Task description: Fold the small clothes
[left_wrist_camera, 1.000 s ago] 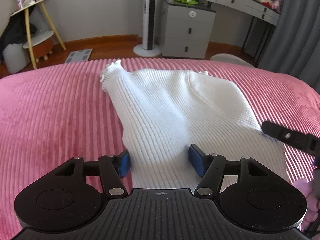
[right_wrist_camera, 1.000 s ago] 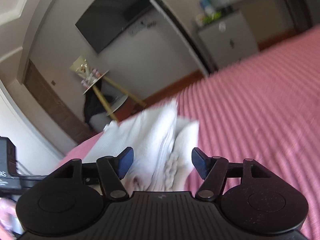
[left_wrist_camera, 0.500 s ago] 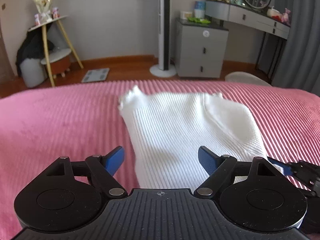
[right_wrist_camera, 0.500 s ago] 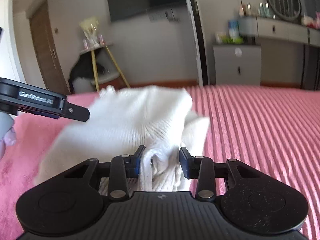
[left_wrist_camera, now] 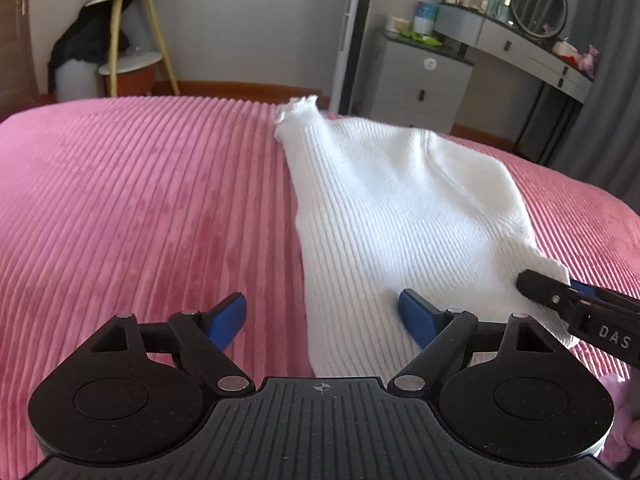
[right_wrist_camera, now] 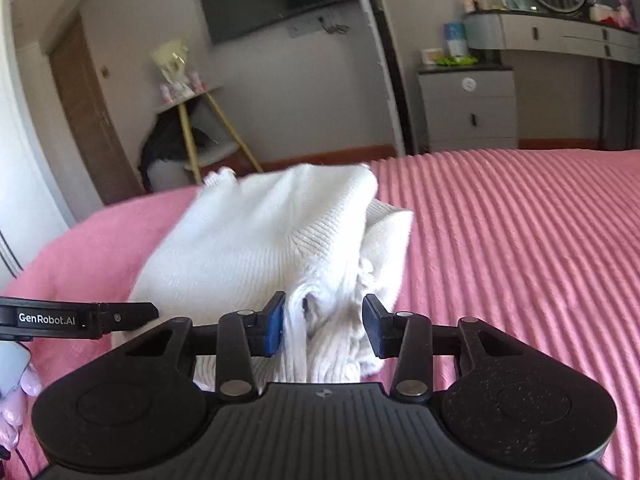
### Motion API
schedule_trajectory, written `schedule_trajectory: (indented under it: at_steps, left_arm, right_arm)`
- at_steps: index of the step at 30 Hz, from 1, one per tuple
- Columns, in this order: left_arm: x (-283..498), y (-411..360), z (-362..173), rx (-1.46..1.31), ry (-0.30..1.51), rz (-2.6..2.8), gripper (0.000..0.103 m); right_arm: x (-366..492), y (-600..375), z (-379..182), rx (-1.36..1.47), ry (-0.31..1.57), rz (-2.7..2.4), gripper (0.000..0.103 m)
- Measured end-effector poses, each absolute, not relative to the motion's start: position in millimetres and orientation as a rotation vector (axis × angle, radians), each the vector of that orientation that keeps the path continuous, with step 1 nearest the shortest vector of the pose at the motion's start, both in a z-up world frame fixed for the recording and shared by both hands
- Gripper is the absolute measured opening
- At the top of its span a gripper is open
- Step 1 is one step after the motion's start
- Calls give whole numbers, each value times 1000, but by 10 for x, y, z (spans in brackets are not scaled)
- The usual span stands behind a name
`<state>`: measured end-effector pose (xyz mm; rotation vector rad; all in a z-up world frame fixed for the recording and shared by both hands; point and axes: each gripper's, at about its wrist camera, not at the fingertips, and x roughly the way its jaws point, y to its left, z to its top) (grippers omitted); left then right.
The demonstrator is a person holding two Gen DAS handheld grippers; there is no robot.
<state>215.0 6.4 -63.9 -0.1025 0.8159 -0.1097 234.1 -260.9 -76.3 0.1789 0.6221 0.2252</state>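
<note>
White ribbed knit garment (left_wrist_camera: 404,216): lies on the pink corduroy bedspread (left_wrist_camera: 140,208), partly folded, frilled cuff toward the far edge, layers doubled at its right side.

Left gripper (left_wrist_camera: 322,314): jaws wide and opening; the garment's left edge lies between the blue pads, untouched by the left one.

Right gripper (right_wrist_camera: 324,330): jaws narrow, opening; a bunched fold of the garment sits between them, left pad against the cloth, right pad just clear.
</note>
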Motion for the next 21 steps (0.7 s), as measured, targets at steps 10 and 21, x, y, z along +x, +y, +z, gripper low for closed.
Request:
schedule_trajectory:
  at_steps: [10,21]
  left_arm:
    - [2048,174,-641,-198,933,-95,98]
    - [1206,108,-533,-123,926,-87,101]
  right_arm:
    - [2173,-2590,-773,116,736,131,64]
    - [1360,-2345,-491,16,931,89,99]
